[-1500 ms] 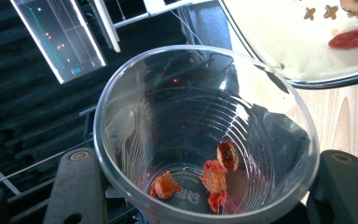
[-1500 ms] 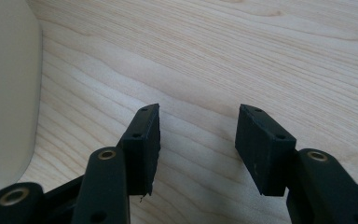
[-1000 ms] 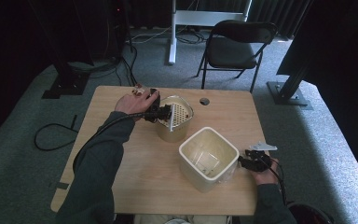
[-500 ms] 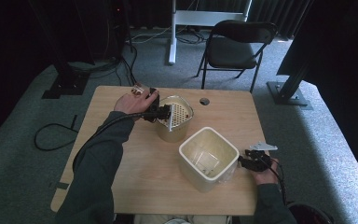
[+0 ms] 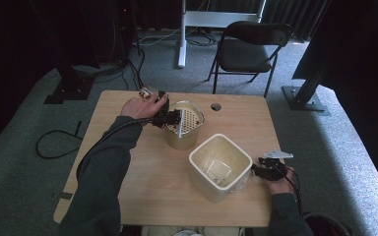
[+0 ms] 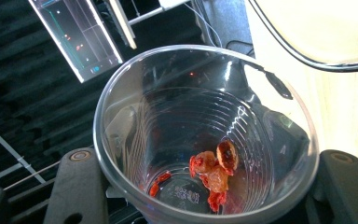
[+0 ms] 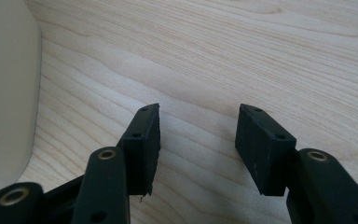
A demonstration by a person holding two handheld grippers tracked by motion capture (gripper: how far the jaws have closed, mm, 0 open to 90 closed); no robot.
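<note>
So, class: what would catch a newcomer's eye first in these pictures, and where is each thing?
First, the clear plastic cup clamped between the left gripper's jaws, with a few red-orange food scraps at its bottom. On the wooden table, that gripper sits at the rim of a round cream pot near the far edge. A square cream bin stands nearer the person, and the right gripper waits open beside it.
</note>
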